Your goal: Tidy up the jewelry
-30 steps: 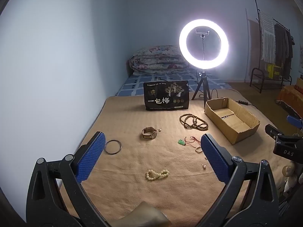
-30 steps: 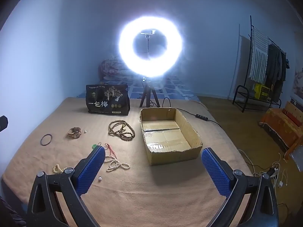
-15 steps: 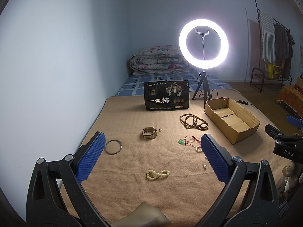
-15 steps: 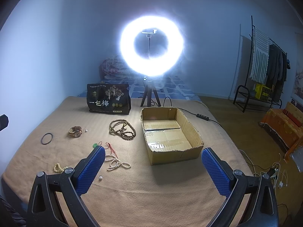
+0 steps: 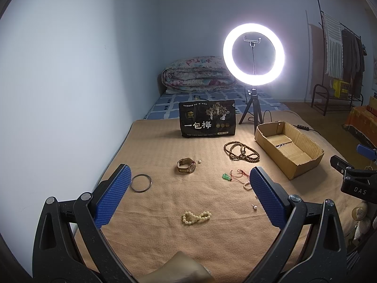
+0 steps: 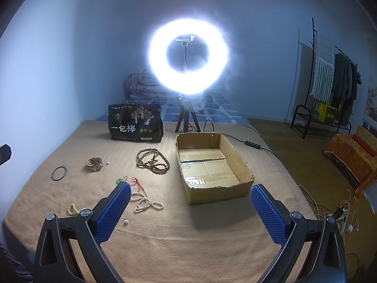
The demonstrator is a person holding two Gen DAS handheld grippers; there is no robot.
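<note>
Left wrist view: we log the left gripper (image 5: 188, 188) with its 2 blue pads spread wide, gripping nothing, held above the tan blanket (image 5: 165, 240). On the blanket lie a cream bead bracelet (image 5: 196, 217), a thin metal bangle (image 5: 141, 183), a watch (image 5: 186, 165), a green pendant on red cord (image 5: 226, 176) and a dark bead strand (image 5: 241, 151). The cardboard box (image 5: 273, 152) sits right of the strand, empty.

Right wrist view: we log the right gripper (image 6: 190, 210) likewise spread apart and empty, level with the box's near wall. A white pearl strand (image 6: 143, 202) lies just beside its left pad (image 6: 113, 214); 1 loose pearl (image 6: 126, 221) rests nearby. A lit ring light (image 6: 188, 56) stands behind the box.
</note>
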